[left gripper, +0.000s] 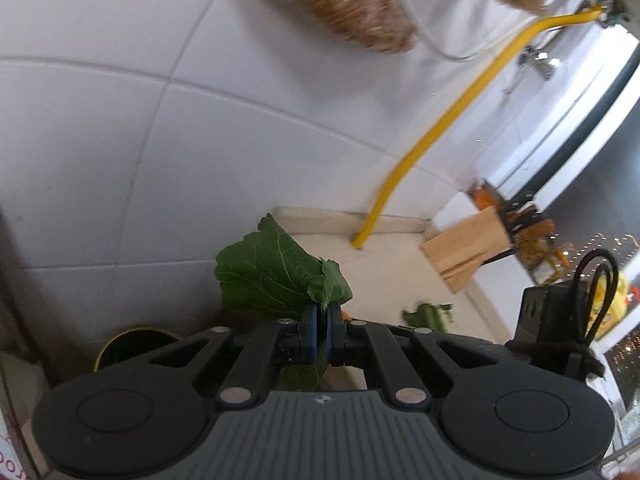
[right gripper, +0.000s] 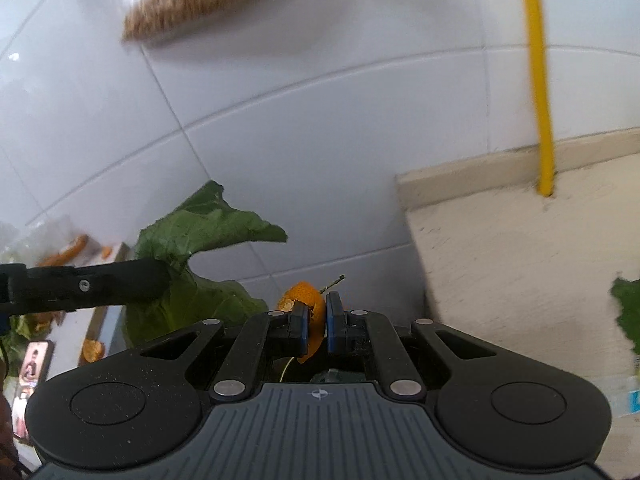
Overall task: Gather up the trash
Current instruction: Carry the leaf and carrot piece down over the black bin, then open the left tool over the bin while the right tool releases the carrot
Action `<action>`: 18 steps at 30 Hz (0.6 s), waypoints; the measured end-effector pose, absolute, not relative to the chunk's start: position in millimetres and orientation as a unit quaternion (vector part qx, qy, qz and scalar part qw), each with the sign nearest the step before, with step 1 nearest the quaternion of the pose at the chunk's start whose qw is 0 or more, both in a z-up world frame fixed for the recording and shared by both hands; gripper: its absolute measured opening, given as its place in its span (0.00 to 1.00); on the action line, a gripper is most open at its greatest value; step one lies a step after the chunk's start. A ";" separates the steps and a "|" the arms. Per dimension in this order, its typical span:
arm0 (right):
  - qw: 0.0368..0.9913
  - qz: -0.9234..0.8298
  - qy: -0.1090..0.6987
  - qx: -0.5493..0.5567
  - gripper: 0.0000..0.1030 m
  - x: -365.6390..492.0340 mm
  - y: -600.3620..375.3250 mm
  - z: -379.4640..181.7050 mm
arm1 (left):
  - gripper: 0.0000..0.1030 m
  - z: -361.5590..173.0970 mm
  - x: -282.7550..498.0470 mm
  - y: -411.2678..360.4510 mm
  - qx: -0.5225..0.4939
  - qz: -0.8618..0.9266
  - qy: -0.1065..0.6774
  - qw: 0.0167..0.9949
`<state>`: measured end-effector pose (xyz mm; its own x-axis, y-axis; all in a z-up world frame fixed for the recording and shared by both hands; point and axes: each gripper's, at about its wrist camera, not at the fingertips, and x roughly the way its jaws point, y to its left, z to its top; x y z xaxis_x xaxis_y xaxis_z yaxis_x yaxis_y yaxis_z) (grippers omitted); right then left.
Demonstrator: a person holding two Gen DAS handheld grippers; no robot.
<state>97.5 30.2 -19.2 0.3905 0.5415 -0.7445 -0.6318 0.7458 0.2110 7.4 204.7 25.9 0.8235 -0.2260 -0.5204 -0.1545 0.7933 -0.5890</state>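
In the left wrist view my left gripper [left gripper: 322,312] is shut on a large green leaf [left gripper: 272,272], which sticks up past the blue pads. A yellow-rimmed dark bin [left gripper: 132,340] shows low at the left, partly hidden by the gripper body. In the right wrist view my right gripper [right gripper: 317,314] is shut on a piece of orange peel [right gripper: 304,296] with a thin stem. The left gripper's black finger [right gripper: 92,286] crosses that view at the left, still pinching the same green leaf [right gripper: 200,240]. Another scrap of green leaf [left gripper: 426,314] lies on the counter.
A white tiled wall [left gripper: 200,140] fills the background. A yellow pipe [left gripper: 440,128] runs down into the beige counter [right gripper: 520,260]. A wooden knife block [left gripper: 464,252] stands at the right. Woven brown items [left gripper: 340,4] hang above. More peel and leaves [right gripper: 90,350] lie at the far left.
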 end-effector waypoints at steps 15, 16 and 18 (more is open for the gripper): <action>0.786 0.344 0.507 -0.081 0.20 126.9 80.8 -99.2 | 0.02 -52.1 56.5 233.8 -0.332 0.048 0.395 0.855; 0.782 0.345 0.512 -0.083 0.25 128.8 83.4 -104.4 | 0.04 -57.3 59.9 235.5 -0.333 0.050 0.402 0.852; 0.779 0.343 0.518 -0.085 0.28 131.1 87.5 -114.1 | 0.07 -67.0 62.8 239.2 -0.334 0.055 0.414 0.845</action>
<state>131.1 87.5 -114.1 0.2275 0.4465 -0.8654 -0.6229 0.7498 0.2230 62.8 239.2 -67.0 0.6510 -0.1831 -0.7367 -0.3706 0.7703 -0.5190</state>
